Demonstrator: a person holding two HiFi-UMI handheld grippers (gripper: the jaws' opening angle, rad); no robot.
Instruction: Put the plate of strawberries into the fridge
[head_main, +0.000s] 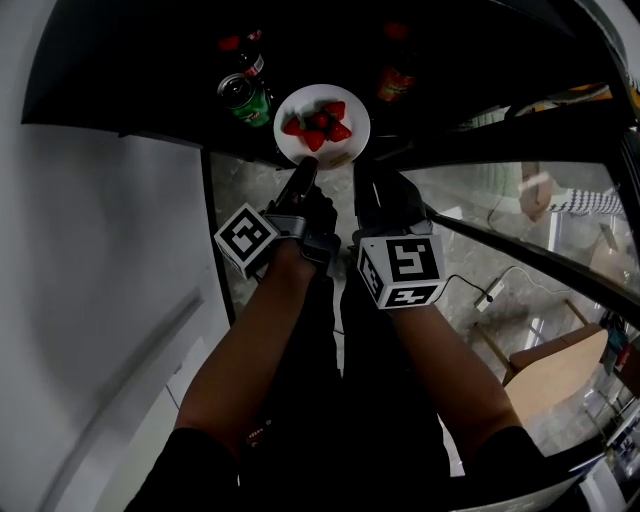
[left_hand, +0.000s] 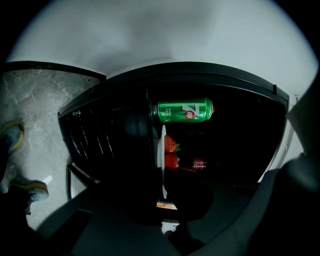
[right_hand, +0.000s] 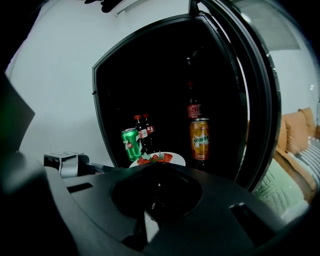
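While its jaws pinch the plate's (head_main: 353, 118) near rim, the left gripper (head_main: 300, 186) holds the strawberries (head_main: 318, 122) just inside the open fridge (right_hand: 165, 75); the right gripper (head_main: 372, 186), jaws narrow and empty, hovers beside that rim. A green can (head_main: 245, 98) stands close left, an orange can (right_hand: 199, 138) right.

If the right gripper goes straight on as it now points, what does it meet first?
Probably the plate of strawberries just ahead; the cola bottles stand behind it, though depth is unclear.

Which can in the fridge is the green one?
The green can stands left of the strawberry plate, beside the dark bottles; the orange can stands on its right.
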